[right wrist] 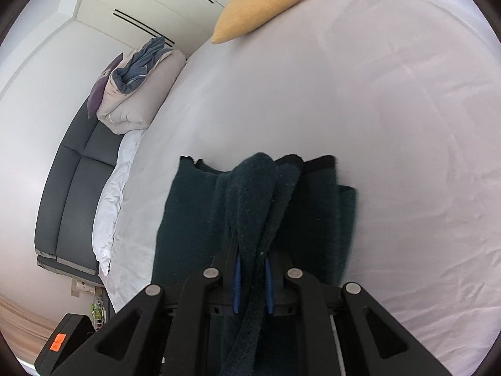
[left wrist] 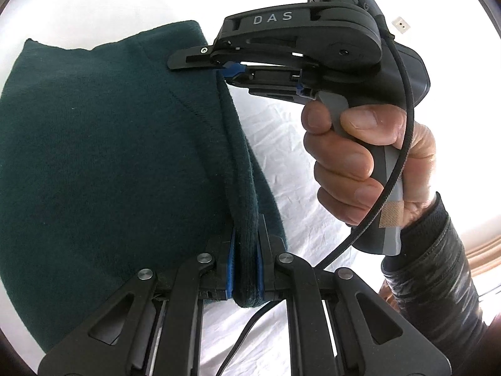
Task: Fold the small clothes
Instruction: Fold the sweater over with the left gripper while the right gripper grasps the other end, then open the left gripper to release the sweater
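Knit of dark green, thick and soft, lies spread on the white sheet of a bed, with one edge lifted off it. I judge it light but limp: it will sag and drape wherever it is not held, and the bulky weave should grip well against the blue pads rather than slip. It is not fragile. A hold on the doubled edge, at two places along the same side, looks the right choice, since that keeps the fold line straight between them.

Left gripper is pressed together on a rolled bunch of that edge, the cloth squeezed between its pads. Right gripper pinches the same edge further along; in the left wrist view its tips bite the knit's border, held by a hand in a dark sleeve. The stretch of edge between the two runs taut and raised.

Counted: one knit, two grippers, one hand in view. On the bed beyond, one yellow pillow and one bundled duvet, both well apart from the knit.
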### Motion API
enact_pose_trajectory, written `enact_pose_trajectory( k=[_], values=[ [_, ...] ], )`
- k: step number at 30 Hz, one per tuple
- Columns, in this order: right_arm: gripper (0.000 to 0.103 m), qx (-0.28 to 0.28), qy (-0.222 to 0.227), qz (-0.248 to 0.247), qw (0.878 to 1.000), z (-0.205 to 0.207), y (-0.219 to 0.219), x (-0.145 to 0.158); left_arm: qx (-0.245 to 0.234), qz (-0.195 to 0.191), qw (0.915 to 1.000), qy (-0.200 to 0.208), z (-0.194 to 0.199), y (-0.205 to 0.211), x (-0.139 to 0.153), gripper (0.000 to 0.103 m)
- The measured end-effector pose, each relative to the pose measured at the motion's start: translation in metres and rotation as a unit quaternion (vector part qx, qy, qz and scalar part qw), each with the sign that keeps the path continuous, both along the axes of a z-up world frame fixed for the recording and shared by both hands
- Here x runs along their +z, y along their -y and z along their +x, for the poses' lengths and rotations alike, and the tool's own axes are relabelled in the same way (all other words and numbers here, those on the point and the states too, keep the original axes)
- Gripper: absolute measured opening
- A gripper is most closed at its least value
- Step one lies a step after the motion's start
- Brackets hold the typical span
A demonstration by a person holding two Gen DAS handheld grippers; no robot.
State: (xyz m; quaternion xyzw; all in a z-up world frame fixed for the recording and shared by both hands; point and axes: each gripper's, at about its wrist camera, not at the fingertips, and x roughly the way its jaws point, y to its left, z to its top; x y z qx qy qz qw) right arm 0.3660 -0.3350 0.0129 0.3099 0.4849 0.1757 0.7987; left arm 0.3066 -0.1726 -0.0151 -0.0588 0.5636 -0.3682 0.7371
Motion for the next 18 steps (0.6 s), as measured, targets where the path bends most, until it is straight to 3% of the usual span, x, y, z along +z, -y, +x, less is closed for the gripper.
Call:
enact_pose_trajectory(
  k=[11, 15, 18],
  values=[
    [0.013, -0.007, -0.021, -0.001, 1.0, 0.004, 0.018, -0.015, -0.004, 0.015, 0.9999, 0.001, -0.003, 0.006, 0.005, 0.009],
    [0.014, -0.028, -0.033, 0.039, 0.998, -0.003, 0.029, -0.034, -0.003, -0.004, 1.0, 0.003, -0.011, -0.014, 0.016, 0.018],
    [0.025, -0.033, -0.038, 0.056, 0.997, -0.014, 0.033, -0.03, -0.016, -0.027, 0.9995, -0.005, -0.026, -0.046, 0.035, 0.025]
  ],
)
